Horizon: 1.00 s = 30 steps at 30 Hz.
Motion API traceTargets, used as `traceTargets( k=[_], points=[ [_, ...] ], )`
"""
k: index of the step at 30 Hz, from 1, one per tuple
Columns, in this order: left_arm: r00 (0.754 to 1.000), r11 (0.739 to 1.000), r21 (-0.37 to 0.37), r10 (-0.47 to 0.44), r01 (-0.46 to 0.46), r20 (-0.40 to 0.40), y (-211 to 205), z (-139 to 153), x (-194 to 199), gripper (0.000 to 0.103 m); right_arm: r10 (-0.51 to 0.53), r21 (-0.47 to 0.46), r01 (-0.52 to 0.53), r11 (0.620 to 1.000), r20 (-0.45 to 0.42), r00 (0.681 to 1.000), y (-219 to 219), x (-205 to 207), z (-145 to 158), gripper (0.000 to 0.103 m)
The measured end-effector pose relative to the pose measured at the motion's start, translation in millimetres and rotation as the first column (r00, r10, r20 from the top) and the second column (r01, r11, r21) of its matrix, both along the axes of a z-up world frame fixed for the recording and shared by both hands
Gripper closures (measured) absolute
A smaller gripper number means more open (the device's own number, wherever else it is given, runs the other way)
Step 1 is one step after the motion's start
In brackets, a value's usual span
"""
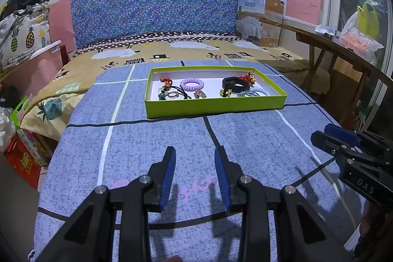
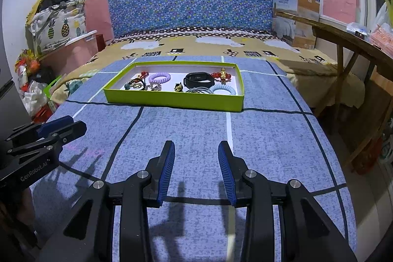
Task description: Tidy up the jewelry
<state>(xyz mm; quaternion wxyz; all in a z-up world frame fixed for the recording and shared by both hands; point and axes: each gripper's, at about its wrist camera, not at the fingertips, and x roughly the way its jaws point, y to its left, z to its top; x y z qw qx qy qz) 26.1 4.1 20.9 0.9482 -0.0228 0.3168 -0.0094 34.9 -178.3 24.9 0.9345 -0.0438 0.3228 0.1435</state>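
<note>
Cool overhead light, sharp shadows (fisheye-bent, dark-vignetted edges)

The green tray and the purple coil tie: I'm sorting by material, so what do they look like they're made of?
Green tray: probably cardboard, matte lime outside, white inside; its thin, straight folded walls suggest this.
Purple coil tie: likely soft plastic, slightly glossy; its ridged spiral suggests a phone-cord hair tie.

On the bed (image 2: 258, 139), the green tray (image 2: 172, 100) with a purple coil hair tie (image 2: 160, 77) and a black band (image 2: 197, 80) lies near the far edge of the blue cover, while the right gripper (image 2: 196, 151) hangs with fingers (image 2: 167, 163) apart, holding nothing.
</note>
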Motion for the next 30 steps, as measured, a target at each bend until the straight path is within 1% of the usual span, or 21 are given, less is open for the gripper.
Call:
traceTargets(
  k=[11, 21, 30],
  points=[
    [1.0, 1.0, 0.002, 0.004, -0.004, -0.002, 0.5, 0.3, 0.7, 0.069, 0.002, 0.003, -0.002, 1.0, -0.007, 1.0, 0.9, 0.7, -1.5, 0.065],
    [1.0, 1.0, 0.022, 0.008, -0.008, 0.006, -1.2, 1.1, -0.3, 0.069, 0.003, 0.002, -0.003, 1.0, -0.007, 1.0, 1.3, 1.0, -2.0, 0.065],
    [1.0, 1.0, 0.021, 0.004, -0.004, 0.004, -1.3, 1.0, -0.3, 0.069, 0.004, 0.0, -0.004, 1.0, -0.008, 1.0, 1.7, 1.9, -2.1, 0.065]
  ],
)
